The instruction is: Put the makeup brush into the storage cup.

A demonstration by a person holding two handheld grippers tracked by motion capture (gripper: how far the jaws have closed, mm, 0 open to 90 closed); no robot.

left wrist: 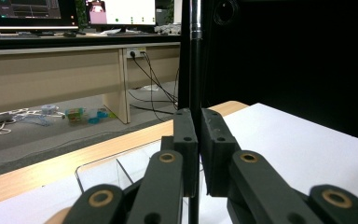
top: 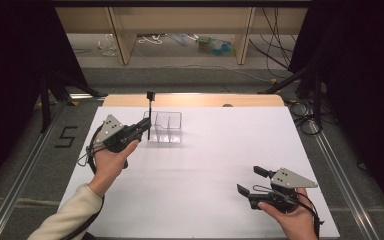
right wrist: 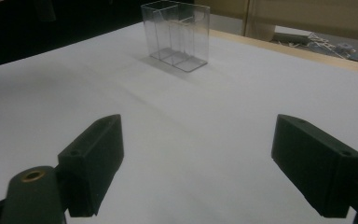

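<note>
- In the high view the left gripper [top: 147, 123] sits left of centre in the frame, clenched on a thin black rod [top: 150, 116] that stands upright — its small dark head at the top, its lower end down by the white table top [top: 205, 170].
- In the left gripper view the same rod [left wrist: 195, 56] runs straight up the middle of the frame, pinched between the two black jaws, which press on it from both sides.
- Just right of the rod in the high view stands a clear plastic box [top: 166, 127] with inner dividers; the rod is at its left wall, though whether the two touch I cannot tell.
- In the left gripper view the box [left wrist: 116, 170] shows low in the frame, left of the jaws.
- The right gripper [top: 250, 182] is at the lower right of the high view, released — its jaws stand wide apart with bare table between them.
- In the right gripper view the box [right wrist: 176, 35] stands at the top centre, well apart from the spread jaws at the bottom corners.
</note>
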